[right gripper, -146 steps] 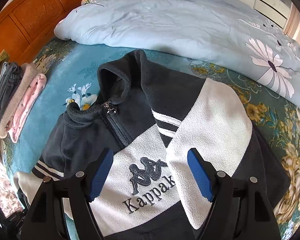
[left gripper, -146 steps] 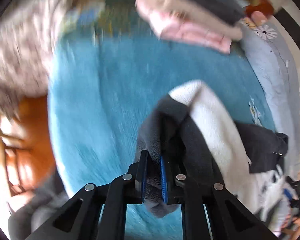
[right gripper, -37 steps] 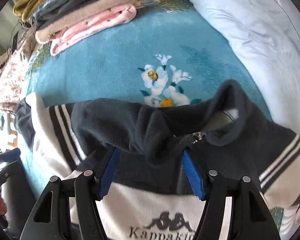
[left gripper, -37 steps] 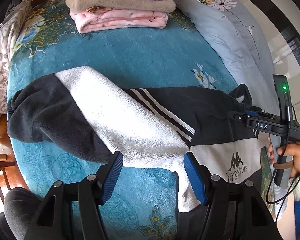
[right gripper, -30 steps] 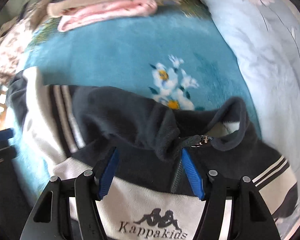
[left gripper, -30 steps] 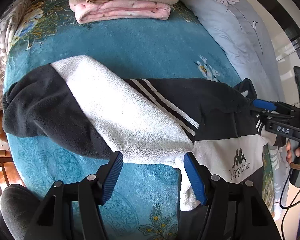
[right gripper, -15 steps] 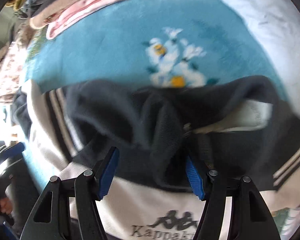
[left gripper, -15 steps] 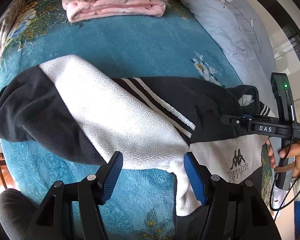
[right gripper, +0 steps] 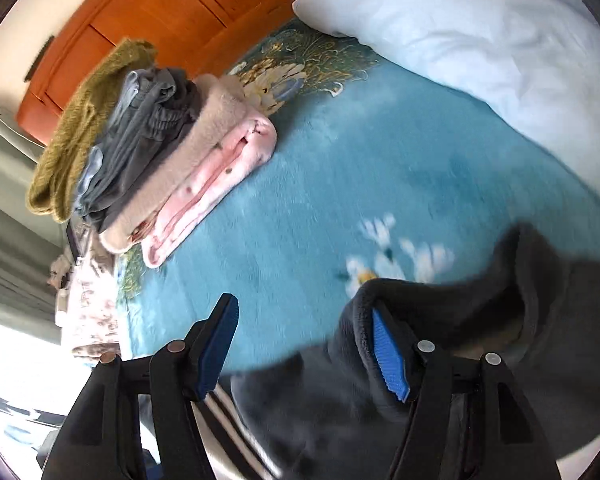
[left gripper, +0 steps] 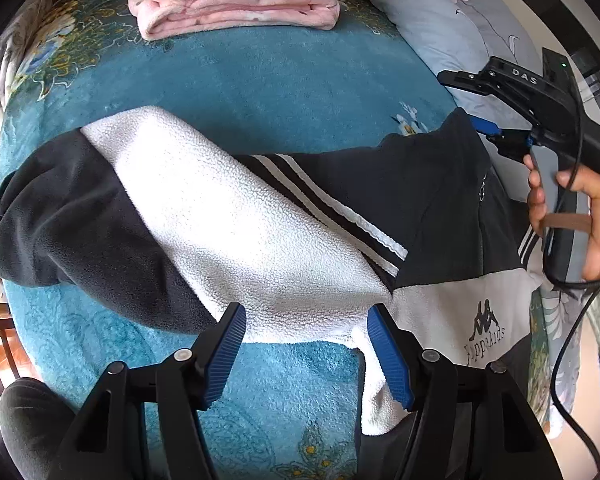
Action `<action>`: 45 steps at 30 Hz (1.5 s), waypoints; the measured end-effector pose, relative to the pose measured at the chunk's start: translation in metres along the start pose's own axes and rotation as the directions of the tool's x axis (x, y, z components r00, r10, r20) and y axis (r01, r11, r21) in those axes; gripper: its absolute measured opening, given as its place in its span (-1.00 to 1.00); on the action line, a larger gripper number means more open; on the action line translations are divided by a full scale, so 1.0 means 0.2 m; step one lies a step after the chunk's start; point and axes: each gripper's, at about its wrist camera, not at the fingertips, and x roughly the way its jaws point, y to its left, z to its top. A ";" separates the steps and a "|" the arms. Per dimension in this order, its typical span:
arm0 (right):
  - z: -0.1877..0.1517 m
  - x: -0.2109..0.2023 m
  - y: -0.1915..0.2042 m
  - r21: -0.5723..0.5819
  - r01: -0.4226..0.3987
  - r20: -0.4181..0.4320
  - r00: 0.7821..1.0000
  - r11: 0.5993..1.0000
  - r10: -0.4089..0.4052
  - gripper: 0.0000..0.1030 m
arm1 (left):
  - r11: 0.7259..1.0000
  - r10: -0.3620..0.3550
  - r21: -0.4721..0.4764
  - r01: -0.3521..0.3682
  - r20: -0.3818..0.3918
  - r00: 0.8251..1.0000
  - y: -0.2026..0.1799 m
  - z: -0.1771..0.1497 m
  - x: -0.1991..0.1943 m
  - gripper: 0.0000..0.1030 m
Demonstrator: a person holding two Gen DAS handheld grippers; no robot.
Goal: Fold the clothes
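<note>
A black-and-white fleece jacket [left gripper: 260, 216] lies across the blue blanket [left gripper: 260, 76], one sleeve stretched to the left and the logo chest at the right. My left gripper [left gripper: 306, 334] hovers open over the lower edge of the white sleeve, nothing between its pads. In the left wrist view my right gripper [left gripper: 490, 128] sits at the jacket's collar [left gripper: 456, 132], held by a hand [left gripper: 580, 216]. In the blurred right wrist view my right gripper [right gripper: 304, 320] is open; the dark collar [right gripper: 480, 300] wraps by its right finger and blanket shows between the pads.
A stack of folded clothes [left gripper: 236, 0] [right gripper: 160, 148] rests at the blanket's far end by an orange wooden headboard [right gripper: 180, 12]. A pale blue flowered duvet [right gripper: 460, 32] [left gripper: 440, 32] runs along the right. Floral fabric [right gripper: 88, 300] hangs past the blanket's left edge.
My right gripper has rolled and swung off the jacket's chest to the collar's edge, so its view now faces the folded stack. The collar lies flatter. My left gripper has stayed put.
</note>
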 end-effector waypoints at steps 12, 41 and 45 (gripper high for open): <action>0.01 -0.32 0.14 -0.122 0.161 0.159 0.977 0.979 -0.141 0.29 | 0.997 -0.018 -0.076 0.020 0.031 0.999 0.08 0.01 -0.05 0.30; -0.85 -0.02 0.35 -0.266 0.158 -0.090 0.978 0.951 -0.188 0.37 | 0.739 0.036 -0.669 0.081 0.159 0.987 0.94 -0.05 -0.09 0.27; -0.85 -0.03 0.35 -0.250 0.152 -0.099 0.978 0.956 -0.181 0.37 | 0.747 0.045 -0.661 0.071 0.157 0.987 0.95 -0.04 -0.07 0.27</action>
